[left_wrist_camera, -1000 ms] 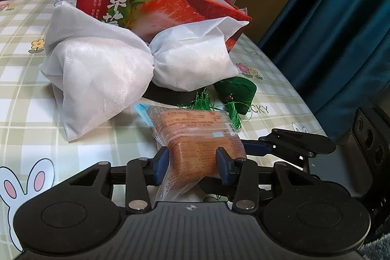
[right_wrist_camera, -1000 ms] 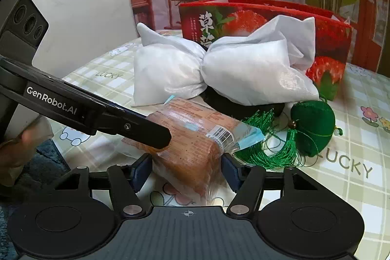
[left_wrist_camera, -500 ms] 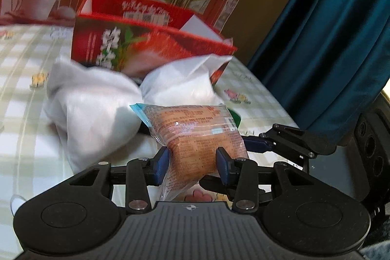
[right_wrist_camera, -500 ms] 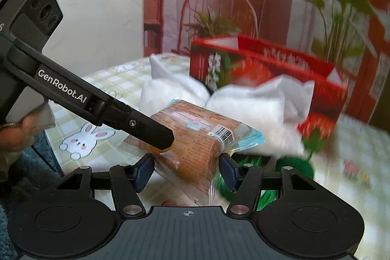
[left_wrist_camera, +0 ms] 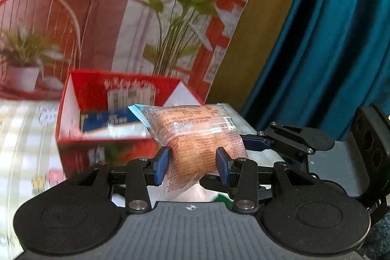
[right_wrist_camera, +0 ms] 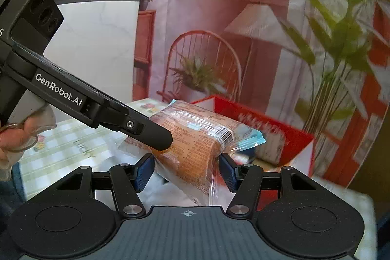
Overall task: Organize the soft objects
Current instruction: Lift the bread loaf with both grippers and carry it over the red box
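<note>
A clear-wrapped orange bread packet (left_wrist_camera: 195,135) hangs in the air, held from two sides. My left gripper (left_wrist_camera: 192,165) is shut on its lower end, both blue pads pressing into the wrapper. My right gripper (right_wrist_camera: 186,171) is shut on the same packet (right_wrist_camera: 195,138), its pads against the sides. In the left wrist view the right gripper's fingers (left_wrist_camera: 253,141) touch the packet from the right. In the right wrist view the left gripper's black finger (right_wrist_camera: 151,135) lies across the packet. Beyond stands the open red strawberry box (left_wrist_camera: 117,89), also seen as the box (right_wrist_camera: 268,123).
A blue-and-white item (left_wrist_camera: 109,121) lies inside the box. The checked tablecloth (left_wrist_camera: 24,138) stretches left. A teal curtain (left_wrist_camera: 329,40) hangs at the right, a printed backdrop behind the table. A person's hand (right_wrist_camera: 14,138) grips the left gripper's handle. White bag fabric (right_wrist_camera: 170,191) shows below.
Both grippers rose together with the bread packet, lifting it off the table. The white bag and green tasselled pouch sank out of view, and the box's open top came into sight.
</note>
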A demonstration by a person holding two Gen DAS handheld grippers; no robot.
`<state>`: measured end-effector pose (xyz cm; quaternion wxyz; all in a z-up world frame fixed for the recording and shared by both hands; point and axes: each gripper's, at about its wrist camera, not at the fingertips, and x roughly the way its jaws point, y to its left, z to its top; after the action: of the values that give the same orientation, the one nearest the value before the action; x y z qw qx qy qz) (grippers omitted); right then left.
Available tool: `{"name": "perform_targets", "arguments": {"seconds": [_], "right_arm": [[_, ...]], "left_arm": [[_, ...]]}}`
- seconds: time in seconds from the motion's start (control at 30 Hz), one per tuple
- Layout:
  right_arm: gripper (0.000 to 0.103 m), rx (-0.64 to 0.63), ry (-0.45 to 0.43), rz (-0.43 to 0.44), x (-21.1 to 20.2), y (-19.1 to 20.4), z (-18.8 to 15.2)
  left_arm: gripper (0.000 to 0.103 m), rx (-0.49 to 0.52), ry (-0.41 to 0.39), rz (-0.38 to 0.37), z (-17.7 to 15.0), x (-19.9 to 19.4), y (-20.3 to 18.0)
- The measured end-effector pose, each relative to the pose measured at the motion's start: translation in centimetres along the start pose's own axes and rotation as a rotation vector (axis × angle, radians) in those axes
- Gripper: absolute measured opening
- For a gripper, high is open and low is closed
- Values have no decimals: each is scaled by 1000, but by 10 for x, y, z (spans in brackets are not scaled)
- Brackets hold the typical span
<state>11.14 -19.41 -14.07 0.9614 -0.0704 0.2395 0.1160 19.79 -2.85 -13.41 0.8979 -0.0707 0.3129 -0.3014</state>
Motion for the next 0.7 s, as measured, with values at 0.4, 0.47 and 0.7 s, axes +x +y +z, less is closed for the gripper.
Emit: {"name": "perform_targets", "arguments": {"seconds": [0.4,0.47,0.7], "right_arm": [[54,-55,60,-21,67,-89,23],[54,-35,66,-28,79,-105,23],[53,28,106,-86,113,-143,15]], "left_arm": [[44,-203,33,-68,55,86,42],[44,-230,42,-71,66,105,47],[44,-222,85,-47,79,156,55]]}}
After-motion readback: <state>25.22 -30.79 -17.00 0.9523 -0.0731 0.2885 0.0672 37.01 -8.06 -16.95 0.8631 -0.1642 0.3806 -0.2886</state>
